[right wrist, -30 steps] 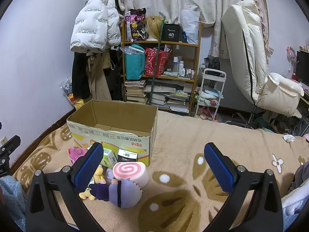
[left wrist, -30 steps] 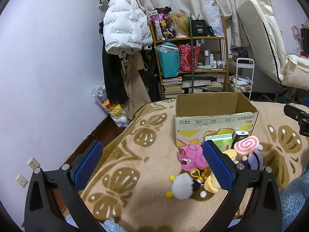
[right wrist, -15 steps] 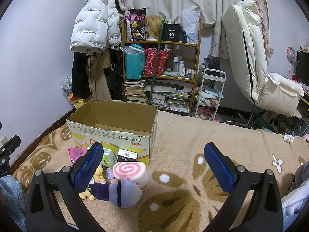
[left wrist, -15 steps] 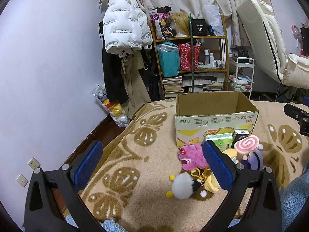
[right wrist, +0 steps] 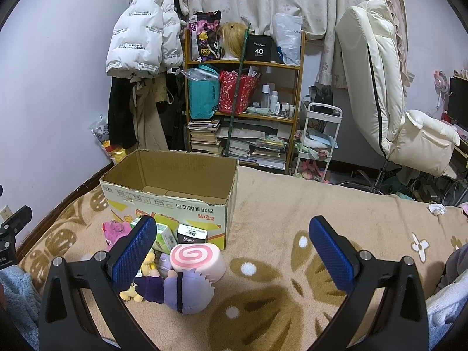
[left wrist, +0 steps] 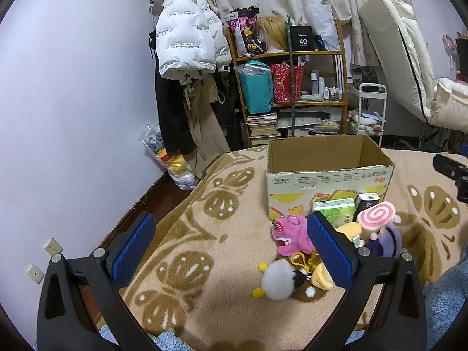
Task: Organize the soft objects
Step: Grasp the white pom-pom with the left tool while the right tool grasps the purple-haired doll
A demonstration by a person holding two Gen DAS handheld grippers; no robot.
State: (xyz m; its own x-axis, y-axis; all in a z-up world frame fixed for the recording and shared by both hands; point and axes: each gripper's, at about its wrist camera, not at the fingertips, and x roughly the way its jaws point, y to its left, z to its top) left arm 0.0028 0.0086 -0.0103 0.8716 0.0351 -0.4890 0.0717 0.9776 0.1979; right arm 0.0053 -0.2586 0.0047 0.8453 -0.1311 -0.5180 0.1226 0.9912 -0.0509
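An open cardboard box [left wrist: 327, 172] stands on the beige patterned blanket; it also shows in the right wrist view [right wrist: 172, 193]. In front of it lies a pile of soft toys: a pink plush [left wrist: 288, 235], a white pompom with yellow balls [left wrist: 276, 280], a pink swirl cushion [right wrist: 196, 259], a purple-haired doll [right wrist: 181, 291] and a yellow plush [left wrist: 321, 276]. My left gripper [left wrist: 231, 248] is open and empty, left of the pile. My right gripper [right wrist: 234, 251] is open and empty, right of the pile.
A green carton [right wrist: 163, 235] and a black-and-white carton [right wrist: 191, 232] lean against the box front. A cluttered shelf [right wrist: 242, 93], hanging coats [left wrist: 187, 58], a white cart [right wrist: 318, 134] and a cream recliner [right wrist: 386, 93] stand beyond the bed. Blue fleece [left wrist: 447, 301] lies near me.
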